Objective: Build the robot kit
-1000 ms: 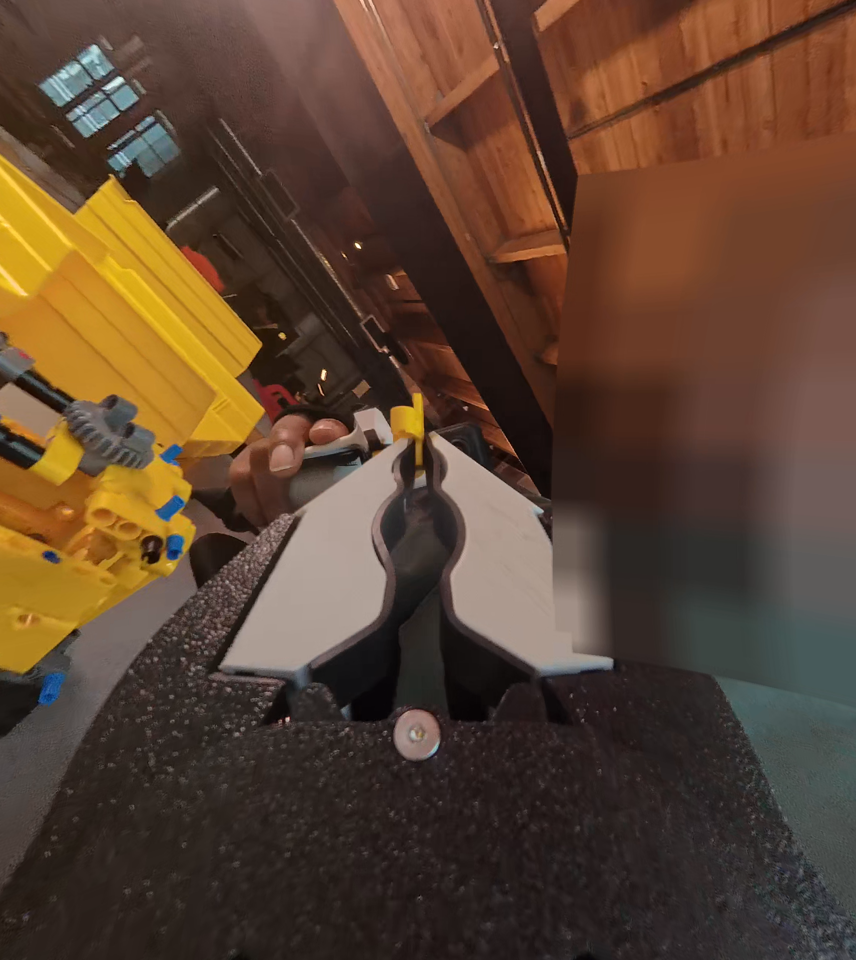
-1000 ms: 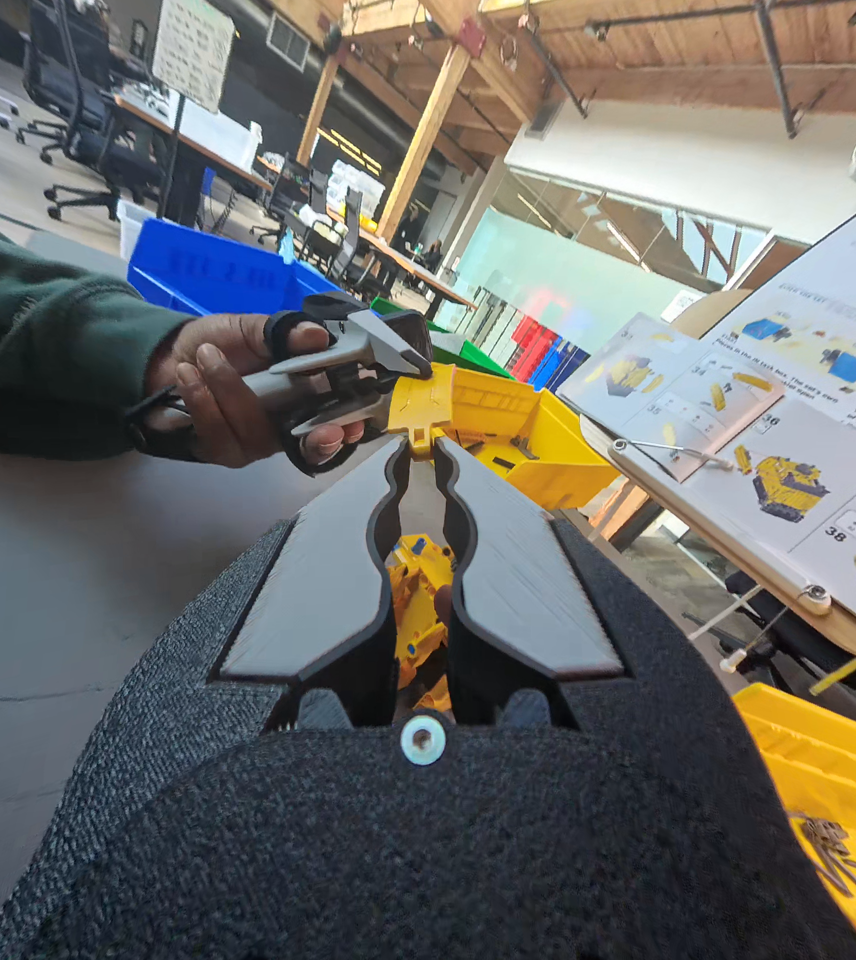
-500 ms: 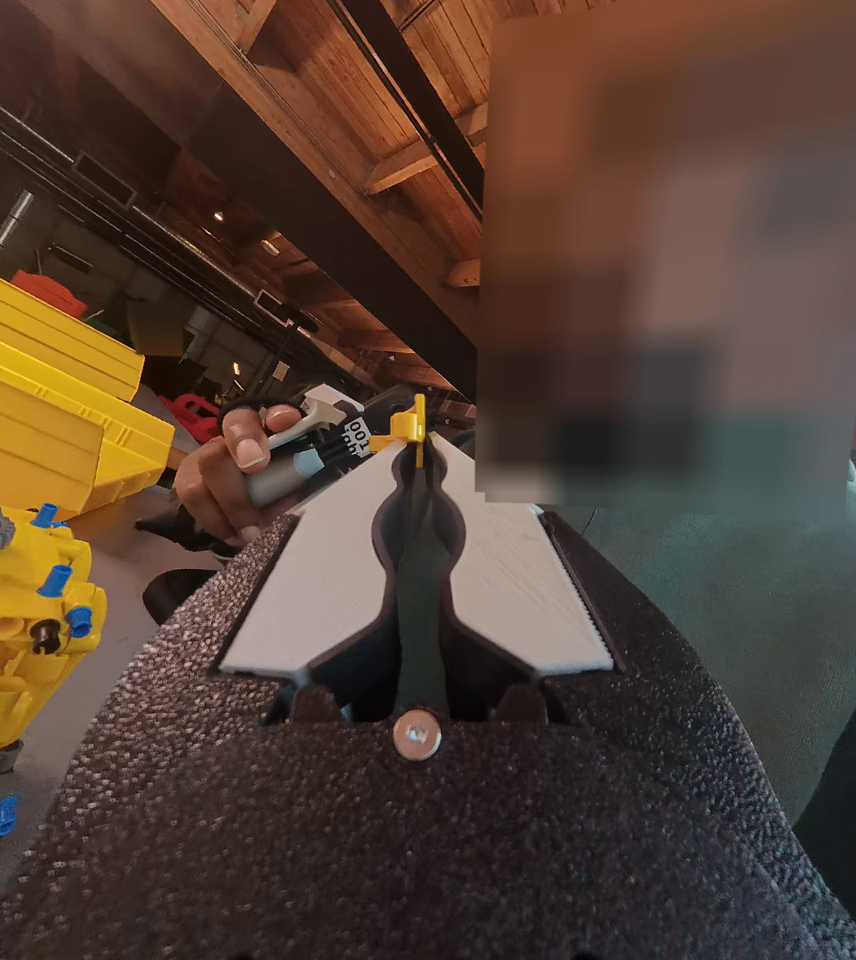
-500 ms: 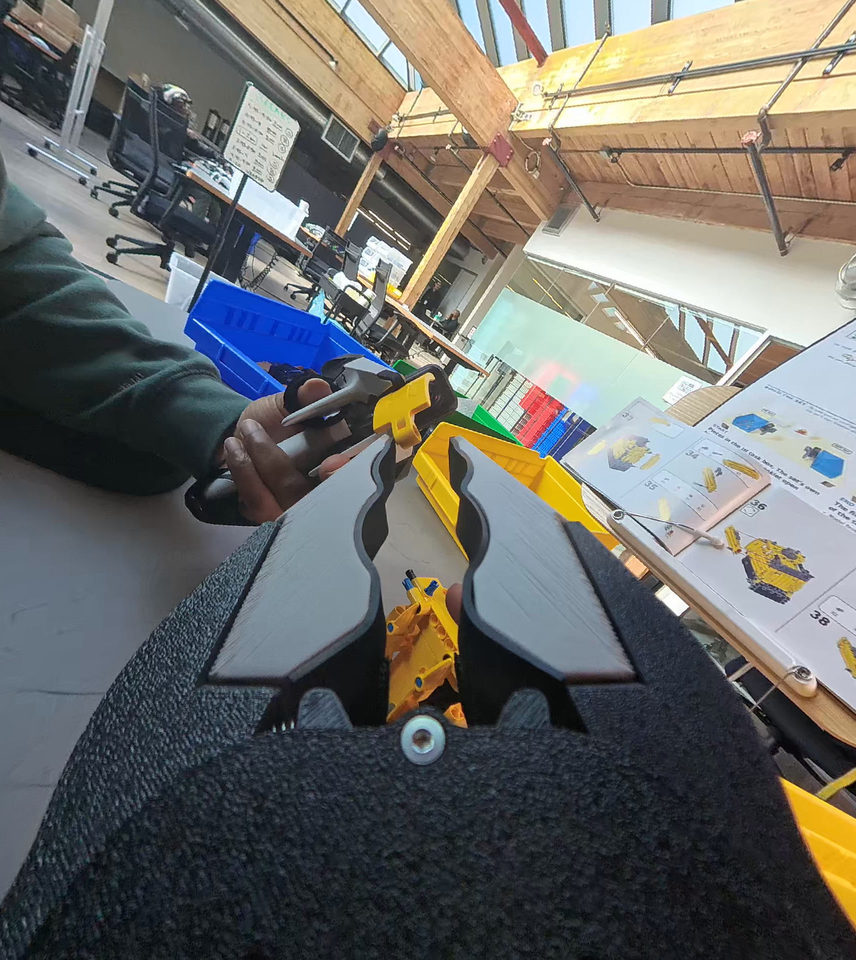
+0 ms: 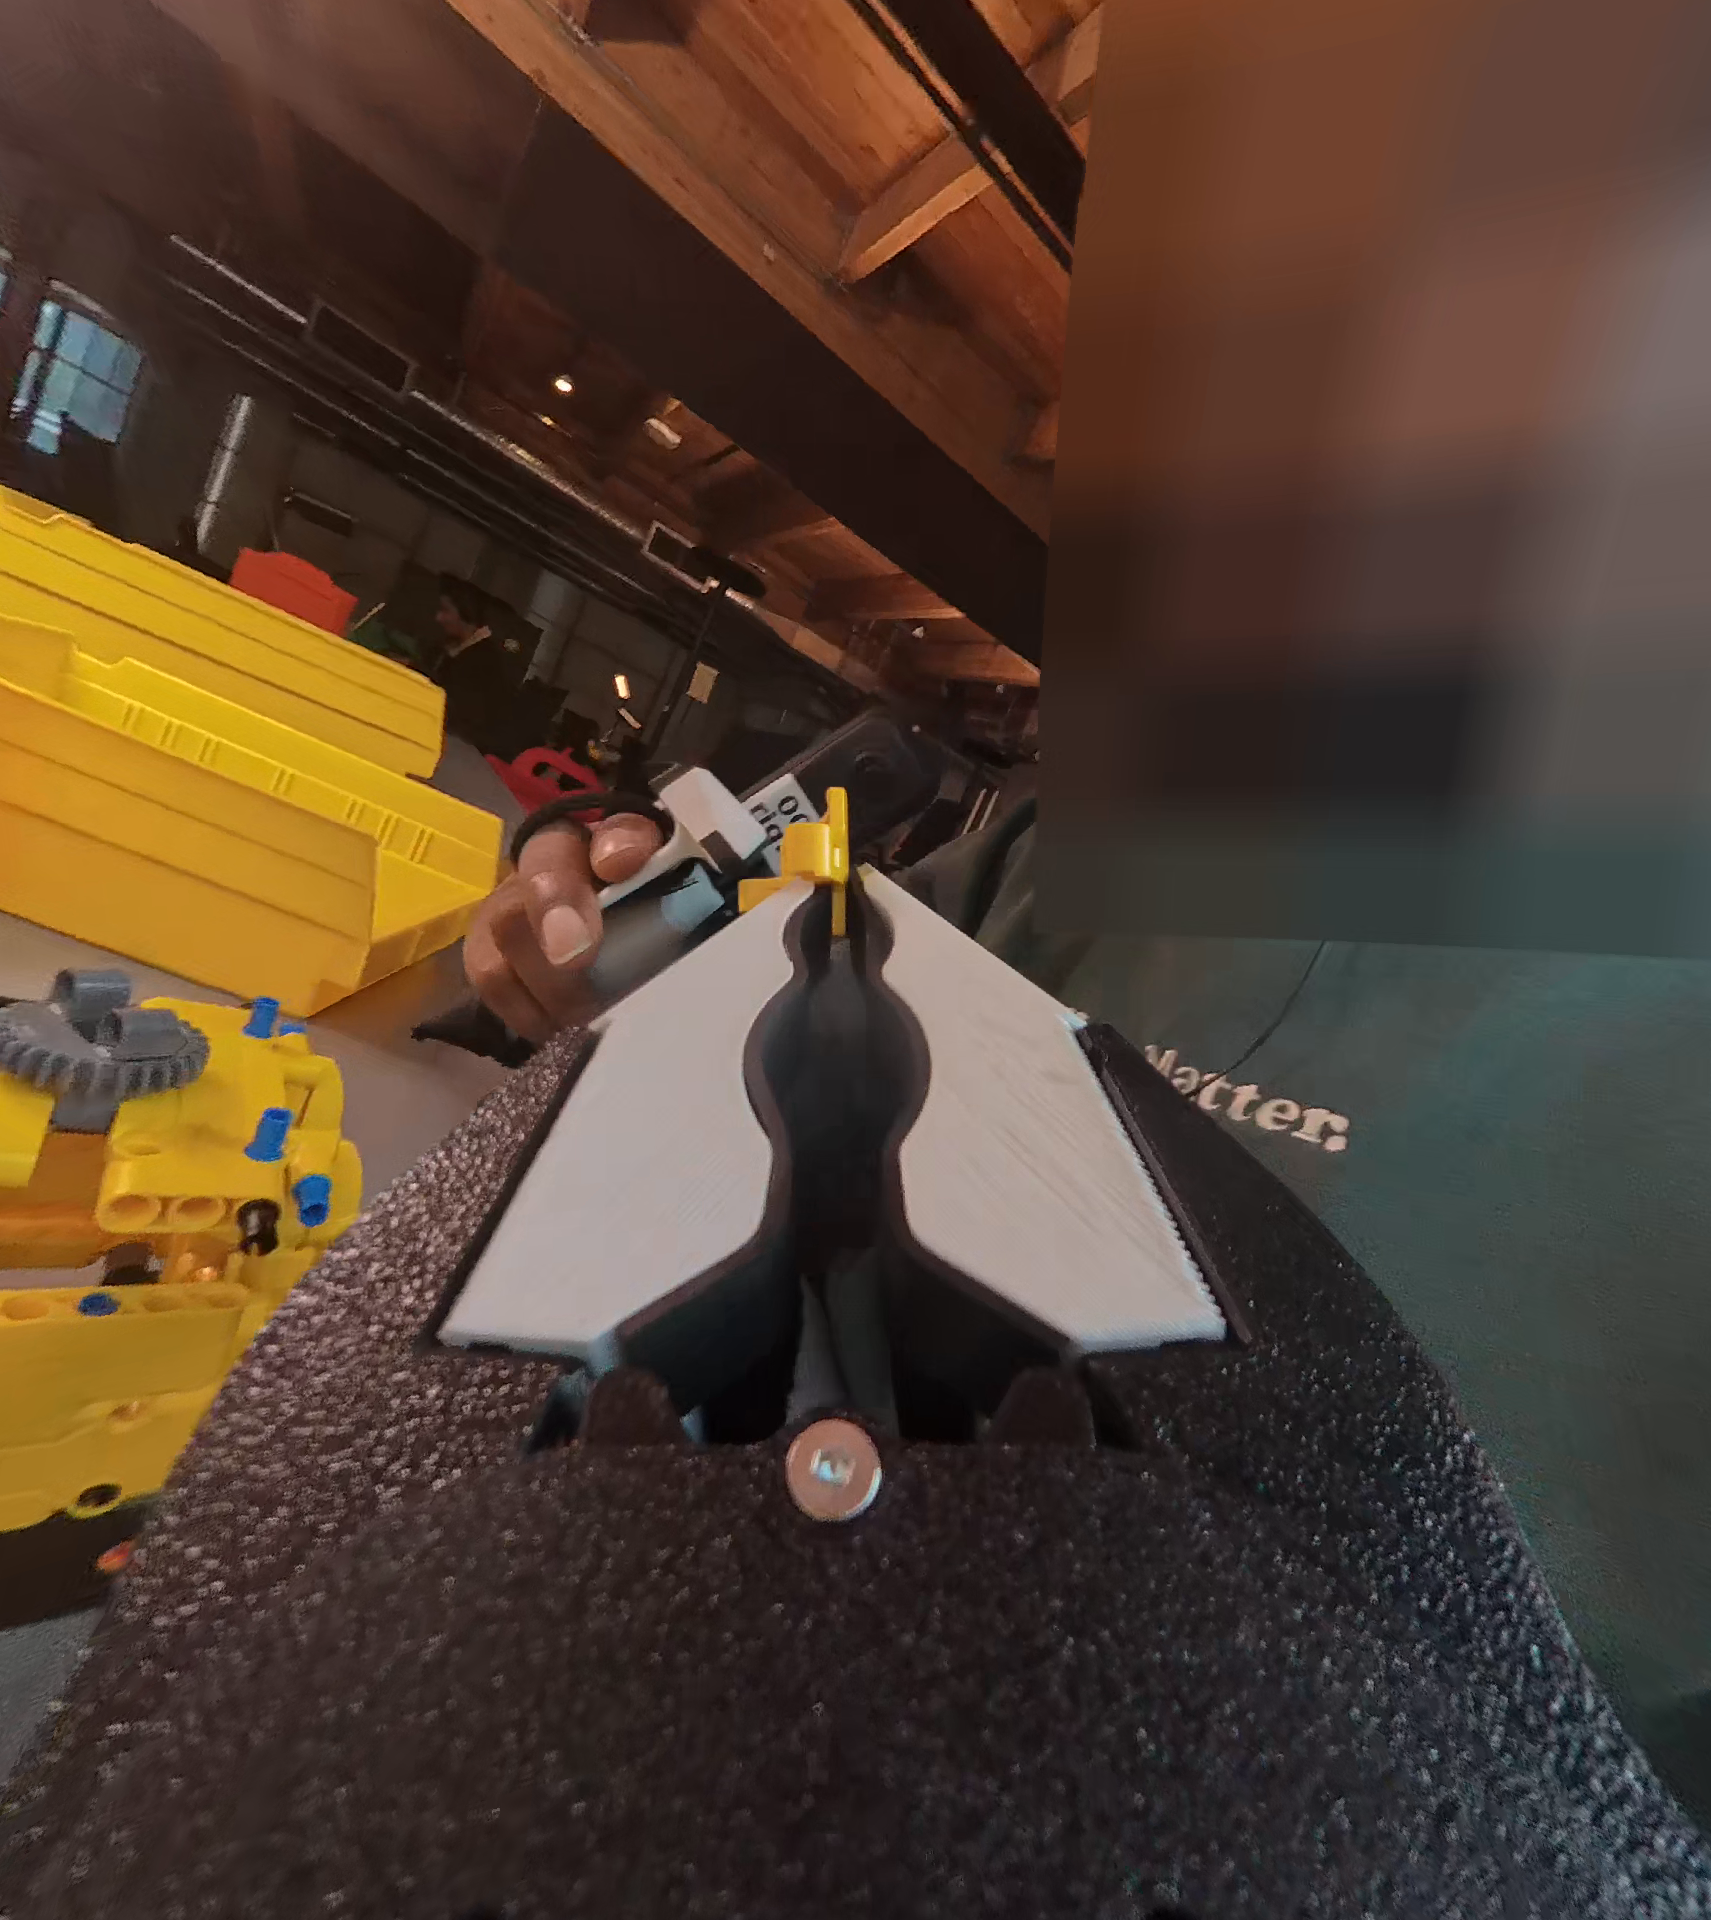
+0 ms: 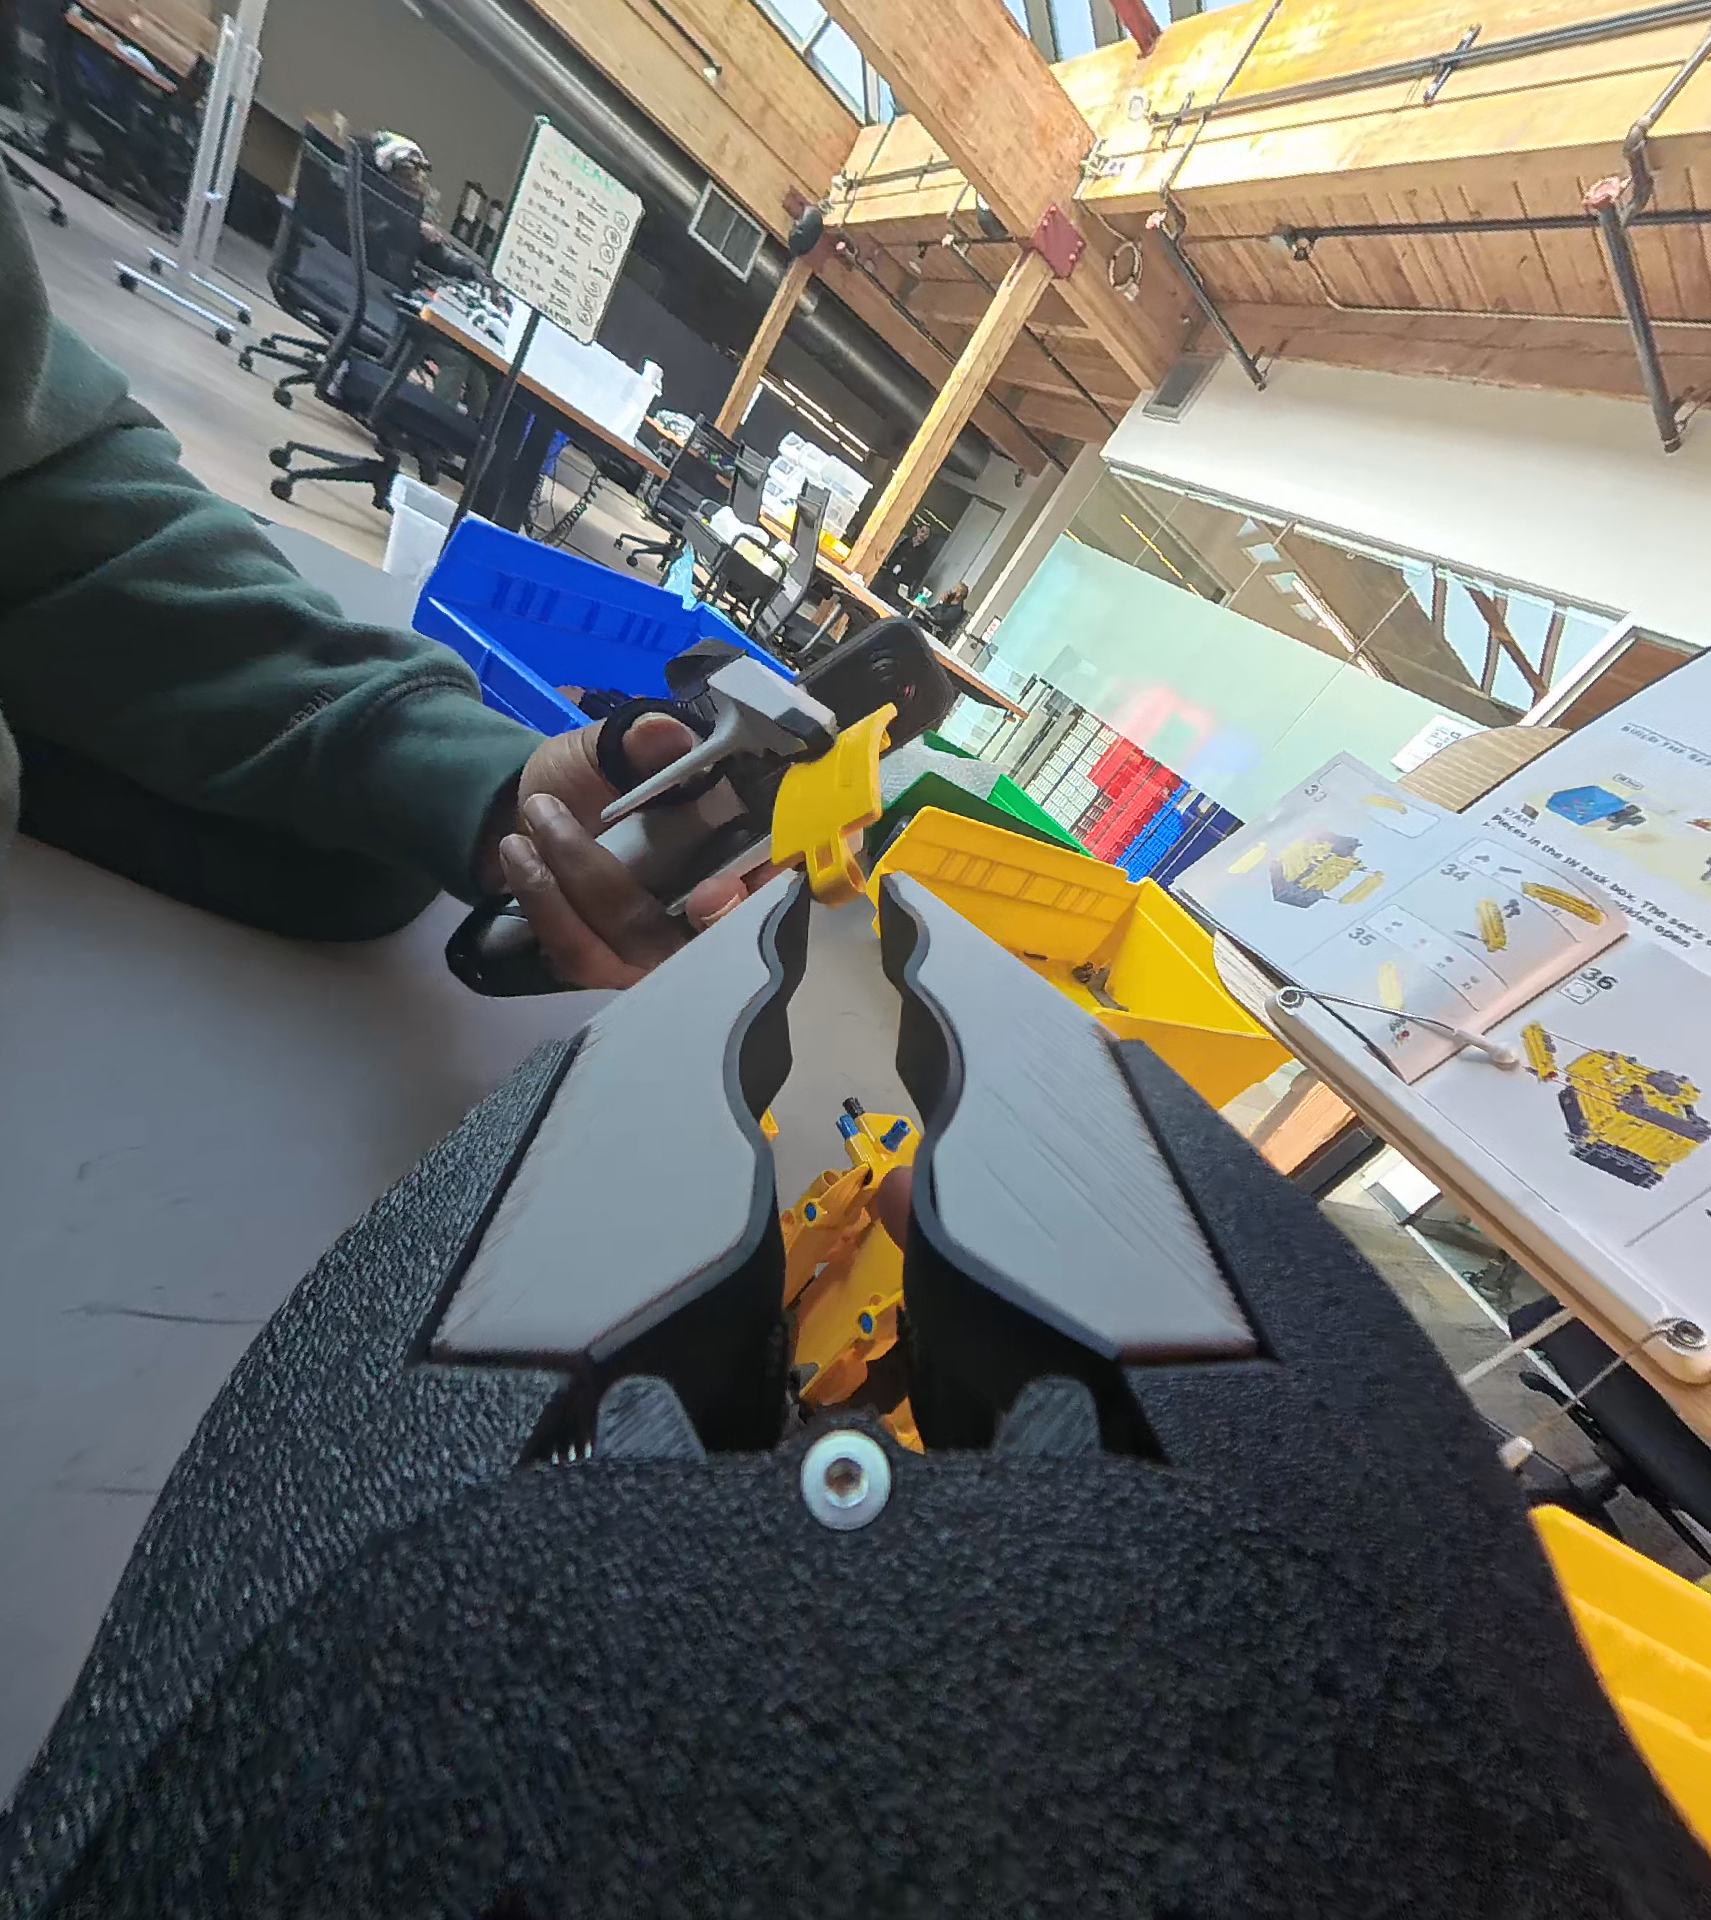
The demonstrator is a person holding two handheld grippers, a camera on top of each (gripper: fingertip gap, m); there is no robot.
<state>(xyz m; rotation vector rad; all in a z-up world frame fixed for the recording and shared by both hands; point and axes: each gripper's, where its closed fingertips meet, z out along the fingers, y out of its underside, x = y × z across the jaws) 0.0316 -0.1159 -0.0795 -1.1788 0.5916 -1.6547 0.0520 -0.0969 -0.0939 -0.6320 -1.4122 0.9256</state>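
A grey table (image 6: 155,1195) is seen under everything in both views. Stacked yellow bins (image 5: 165,769) are lined up at the left of the left wrist view; in the right wrist view one yellow bin (image 6: 1059,935) sits ahead right, with a blue bin (image 6: 560,623) behind it. An instruction booklet (image 6: 1599,997) is propped on a tilted wooden board (image 6: 1453,1195) at right. A person's dark green sleeve (image 6: 207,707) is laid along the table.

A half-built yellow brick model (image 5: 82,1278), with a grey gear (image 5: 92,1049) on top and blue pins, is set on the table just left of the left gripper; part of it is glimpsed low between the right gripper's fingers.

The left gripper (image 5: 835,914) is pressed together at the tips, pinching a small yellow brick piece (image 5: 815,852) that sticks up above them. The right gripper (image 6: 843,904) is slightly spread, tips apart. The same yellow piece (image 6: 830,810) is seen right at those tips; contact cannot be told. Each gripper's handle is gripped by a hand (image 6: 602,883), fingers on the trigger.
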